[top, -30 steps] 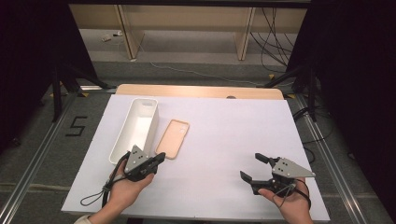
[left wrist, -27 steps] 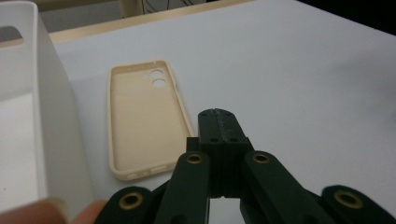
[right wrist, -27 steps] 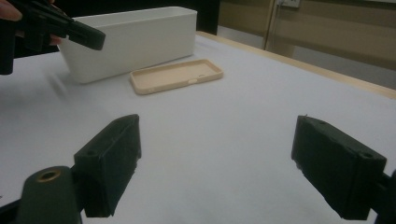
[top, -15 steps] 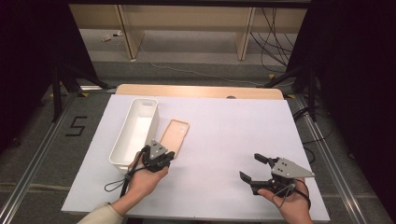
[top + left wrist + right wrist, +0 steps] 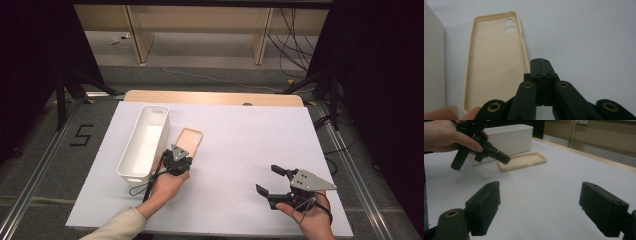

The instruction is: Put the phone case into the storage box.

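A beige phone case [image 5: 190,139] lies open side up on the white table, just right of a long white bin [image 5: 144,142]. My left gripper [image 5: 179,156] hovers at the case's near end with its jaws pressed together and nothing between them. In the left gripper view its tip [image 5: 540,62] sits just off the right edge of the case [image 5: 494,57]; I cannot tell whether they touch. My right gripper [image 5: 267,179] rests near the front right of the table, jaws wide apart and empty [image 5: 541,207]. From there the case [image 5: 522,161] and the left gripper [image 5: 504,158] show farther off.
The white bin [image 5: 509,137] is empty and stands lengthwise at the left. The white table top [image 5: 250,135] stretches bare between the two grippers. A wooden strip [image 5: 215,97] runs along the far edge. A cable [image 5: 142,187] trails from the left gripper.
My left gripper has moved forward and to the right, from beside the bin's near end to the near end of the phone case. The right gripper has stayed put.
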